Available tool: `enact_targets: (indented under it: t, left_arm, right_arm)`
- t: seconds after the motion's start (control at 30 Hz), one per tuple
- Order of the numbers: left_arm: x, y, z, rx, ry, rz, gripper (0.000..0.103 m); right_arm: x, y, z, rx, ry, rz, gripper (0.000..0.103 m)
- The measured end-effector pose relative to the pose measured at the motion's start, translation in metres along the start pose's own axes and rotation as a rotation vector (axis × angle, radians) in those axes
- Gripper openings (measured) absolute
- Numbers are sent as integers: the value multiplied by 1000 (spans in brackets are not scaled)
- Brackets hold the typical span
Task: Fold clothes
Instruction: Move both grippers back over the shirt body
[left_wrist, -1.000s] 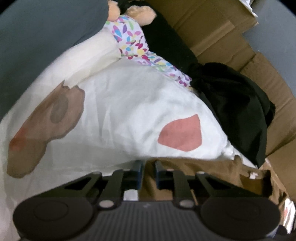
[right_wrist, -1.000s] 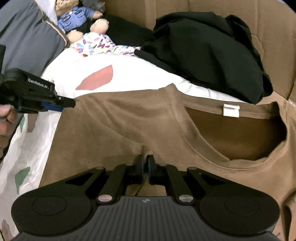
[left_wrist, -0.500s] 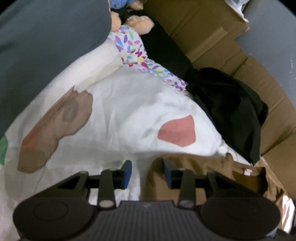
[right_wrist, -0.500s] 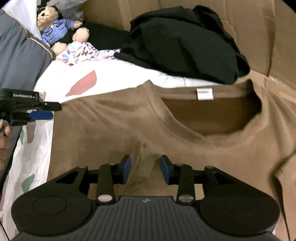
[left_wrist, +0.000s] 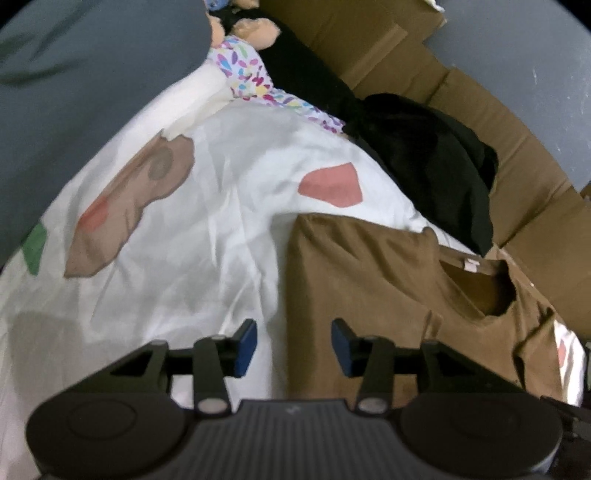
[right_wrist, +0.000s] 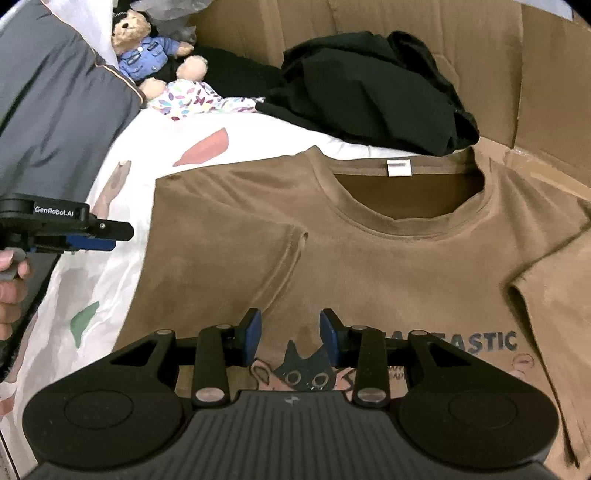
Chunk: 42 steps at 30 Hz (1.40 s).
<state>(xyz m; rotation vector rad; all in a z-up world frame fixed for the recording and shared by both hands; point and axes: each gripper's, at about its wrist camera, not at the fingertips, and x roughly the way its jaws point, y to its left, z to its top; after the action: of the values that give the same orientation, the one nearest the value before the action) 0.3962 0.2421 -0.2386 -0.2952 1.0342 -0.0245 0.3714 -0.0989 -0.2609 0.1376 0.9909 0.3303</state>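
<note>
One side of the tee folded in, rest still to go

Brown t-shirt (right_wrist: 369, 266) lies face-up on the white sheet (left_wrist: 229, 206): one sleeve tucked inward, the other spread out. Right gripper (right_wrist: 290, 338) part-open, empty; left gripper (left_wrist: 293, 347) opening, gripping nothing.

So the setting is basically a bed with a white sheet (left_wrist: 229, 206) that has big cartoonish patches printed on it, brown, salmon-pink and green, and it's pretty wrinkled. Flattened cardboard (right_wrist: 517, 66) is propped up along the far side like a makeshift wall, with a grey wall (left_wrist: 517, 55) showing behind it, and a grey padded cushion or quilt (right_wrist: 55, 122) takes up the left side. Up at the far end a teddy bear (right_wrist: 142, 48) in a blue uniform sits next to a bit of colourful leaf-print fabric (right_wrist: 192, 98), and the light is even and indoor-looking, no hard shadows.
</note>
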Motion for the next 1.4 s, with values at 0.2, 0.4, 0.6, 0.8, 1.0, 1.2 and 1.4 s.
enact_targets:
  t: [0.2,0.4,0.6,0.8,1.0,1.2,1.4]
  left_arm:
    - [-20,2,-16,40,3,8,52]
    - [-31,2,-34,48,17,-4,53]
    - [-32,1,-54,48,43,-35,53]
    - [-29,-2,-67,45,57,-46,53]
    - [-33,-10,-65,55,31,-50,56]
    - [-34,-13,-75,72,20,-49,56]
    - [-32,1,-92,48,38,-41,56]
  right_arm:
    - [-17,13,-8,-23,-13,16,39]
    - [-24,23,-23,-38,-8,17,39]
    - [-27,25,-33,-40,2,5,39]
    - [-28,26,-39,-38,6,-1,41]
    - [-27,29,-45,-47,10,8,41]
    - [-31,28,-47,-82,10,8,41]
    - [-33,26,-48,-93,-5,23,47]
